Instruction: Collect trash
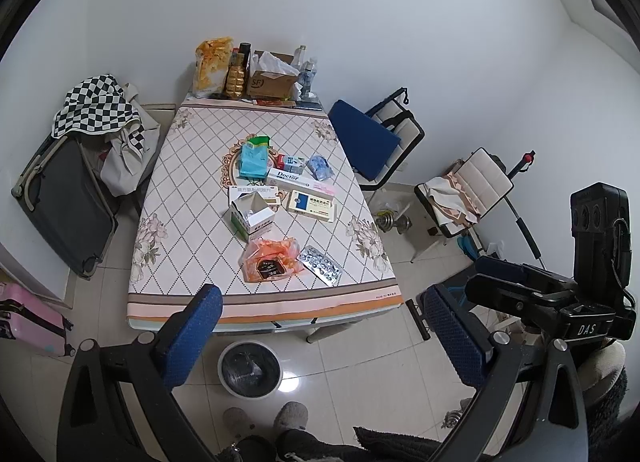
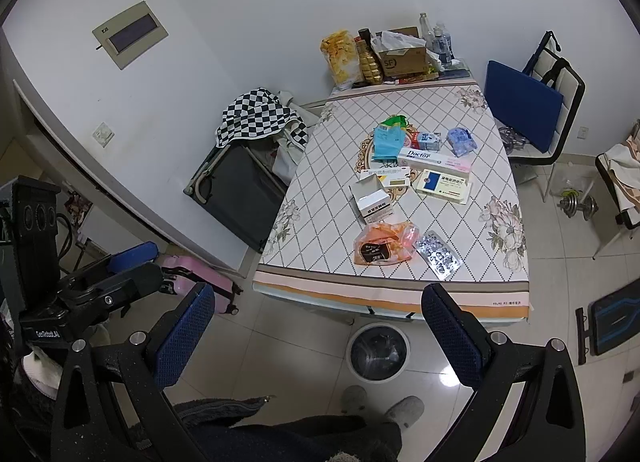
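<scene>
A table with a patterned cloth (image 1: 192,230) (image 2: 320,230) carries trash: an orange plastic wrapper (image 1: 272,260) (image 2: 384,248), a silver blister pack (image 1: 322,265) (image 2: 438,253), an opened white box (image 1: 251,217) (image 2: 371,200), a "Doctor" toothpaste box (image 1: 298,181) (image 2: 434,158), a yellow medicine box (image 1: 313,205) (image 2: 443,184), a teal packet (image 1: 253,160) (image 2: 387,142) and a blue crumpled wrapper (image 1: 319,166) (image 2: 461,141). A round bin with a black liner (image 1: 250,369) (image 2: 378,352) stands on the floor before the table. My left gripper (image 1: 324,334) and right gripper (image 2: 320,336) are open, empty, held above the floor short of the table.
Bottles, a snack bag and a cardboard box (image 1: 268,80) crowd the table's far edge. A folded cot with checkered cloth (image 1: 68,190) leans left. Chairs (image 1: 380,138) and dumbbells (image 1: 394,222) are on the right. A pink suitcase (image 2: 200,274) lies on the floor. Slippered feet (image 1: 266,418) are below.
</scene>
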